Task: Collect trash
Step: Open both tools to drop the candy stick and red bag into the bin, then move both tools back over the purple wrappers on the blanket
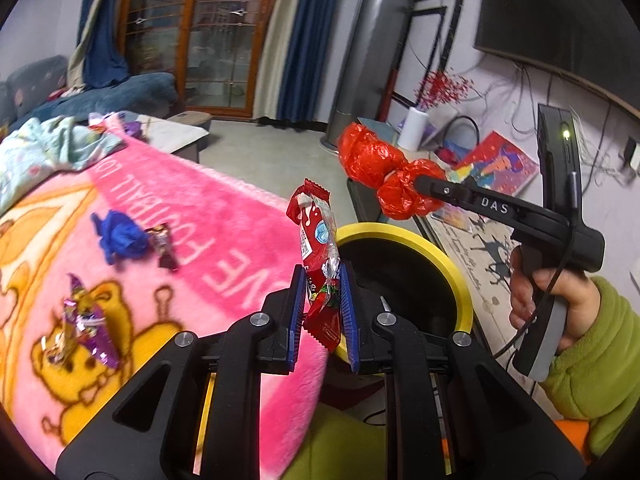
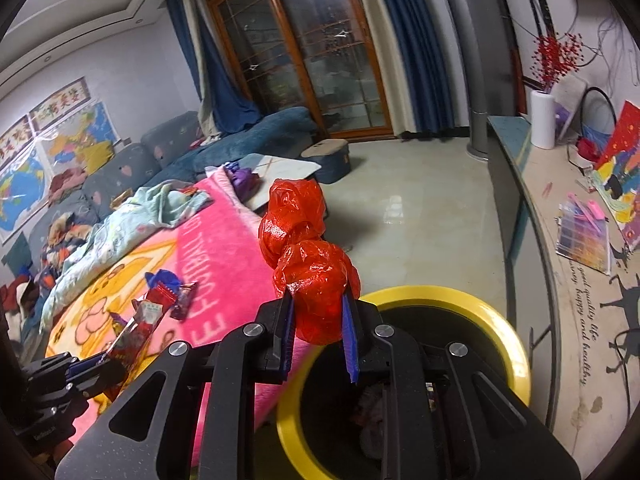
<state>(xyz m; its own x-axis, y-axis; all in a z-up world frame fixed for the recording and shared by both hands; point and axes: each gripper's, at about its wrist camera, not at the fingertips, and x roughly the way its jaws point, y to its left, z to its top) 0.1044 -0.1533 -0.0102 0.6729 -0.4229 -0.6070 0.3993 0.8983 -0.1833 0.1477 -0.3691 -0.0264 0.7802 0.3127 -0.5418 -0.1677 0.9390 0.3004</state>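
Both tongs are clenched on trash. The left gripper (image 1: 320, 312) grasps a red wrapper (image 1: 318, 256), long axis upright, at the bin (image 1: 448, 256) rim. The right gripper (image 2: 318, 320) grasps a red bag (image 2: 308, 256) — nearer, directly above the opening.

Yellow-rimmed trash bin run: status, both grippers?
Left gripper shut on red snack wrapper. Right gripper shut on crumpled red plastic bag. Both near yellow-rimmed black bin, mouth unobstructed. Blue and purple wrappers still on pink blanket.
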